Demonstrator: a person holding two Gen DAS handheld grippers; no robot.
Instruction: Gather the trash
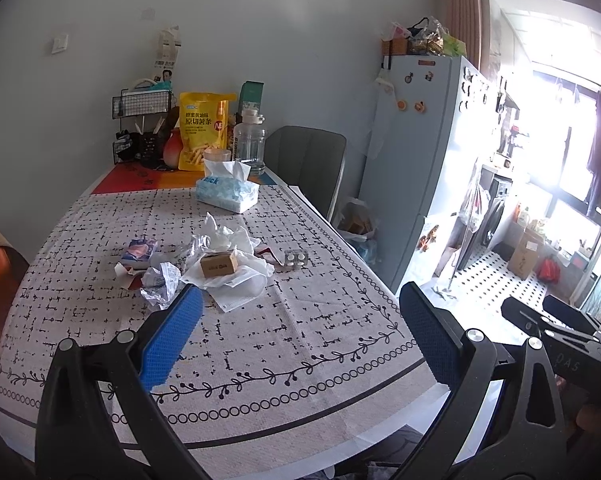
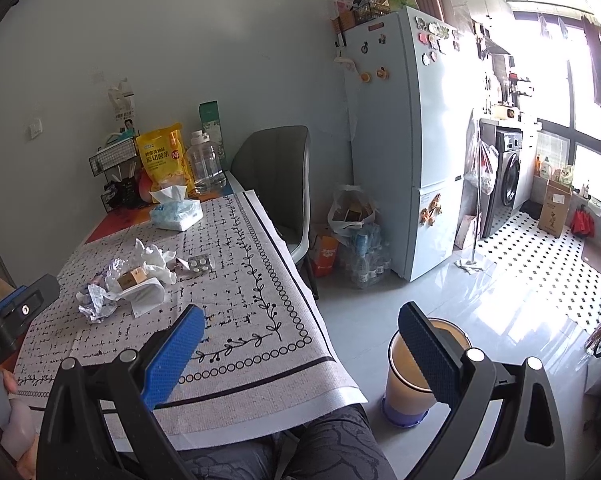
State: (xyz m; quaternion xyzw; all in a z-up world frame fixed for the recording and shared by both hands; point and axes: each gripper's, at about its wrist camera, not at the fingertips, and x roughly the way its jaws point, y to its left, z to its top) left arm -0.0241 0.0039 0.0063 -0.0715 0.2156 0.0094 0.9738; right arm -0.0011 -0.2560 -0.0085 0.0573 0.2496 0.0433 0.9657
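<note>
A heap of trash lies mid-table: crumpled white tissues [image 1: 228,240], a small cardboard box [image 1: 219,265], a crumpled foil wrapper [image 1: 160,284], a blue packet [image 1: 139,252] and a pill blister [image 1: 296,259]. My left gripper [image 1: 300,324] hovers open over the near part of the table, short of the heap, nothing between its fingers. My right gripper [image 2: 300,336] is open too, held past the table's right edge above the floor. A beige trash bin [image 2: 414,376] stands on the floor under its right finger. The heap also shows in the right wrist view, with the cardboard box [image 2: 131,278].
A tissue pack [image 1: 227,192], a yellow snack bag [image 1: 202,136], a clear water jug [image 1: 250,140] and a wire rack [image 1: 140,128] crowd the far end. A grey chair [image 2: 276,188] and a fridge [image 2: 412,140] stand right of the table. A person's leg [image 2: 300,448] is below.
</note>
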